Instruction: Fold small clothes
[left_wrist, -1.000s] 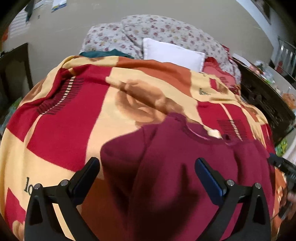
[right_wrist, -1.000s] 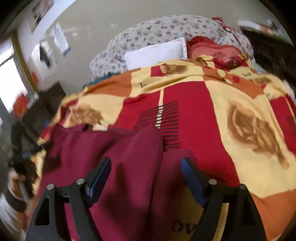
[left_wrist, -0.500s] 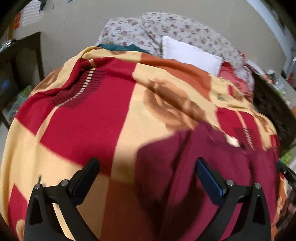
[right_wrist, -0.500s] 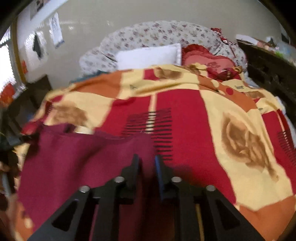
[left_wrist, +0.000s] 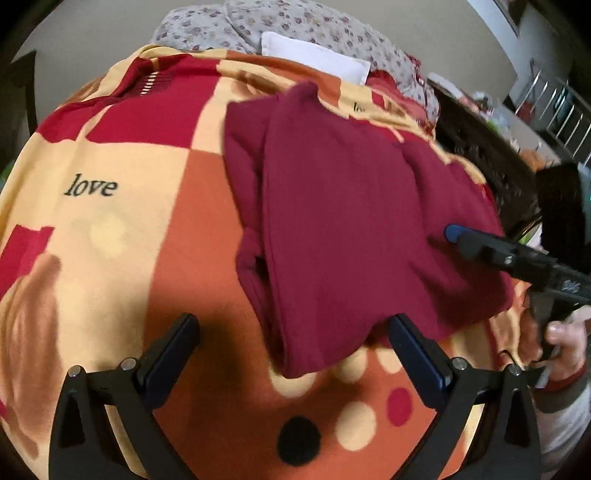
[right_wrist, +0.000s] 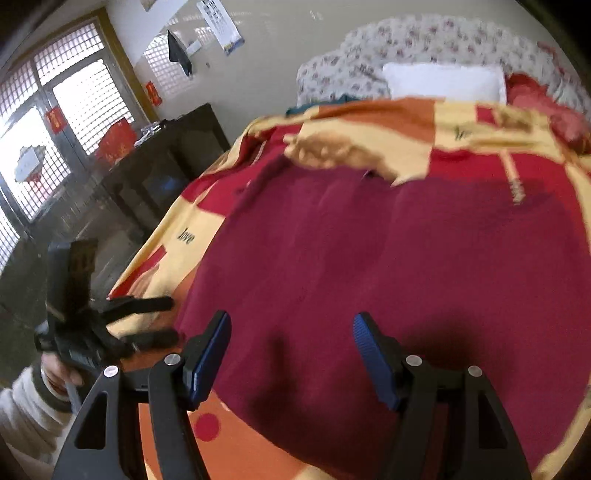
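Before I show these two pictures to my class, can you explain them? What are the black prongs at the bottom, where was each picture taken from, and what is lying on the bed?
No robot here: a person holds a two-finger gripper in each hand, each carrying a camera that looks along its fingers. One picture comes from the left gripper, the other from the right gripper. Both stand open and hold nothing. Each camera also catches the other gripper at its edge, and the left one shows the person's right hand. On the bed lies a patterned blanket with a dark red sweater spread on it, its sides folded inward. At the far end are a white pillow and flowered bedding.
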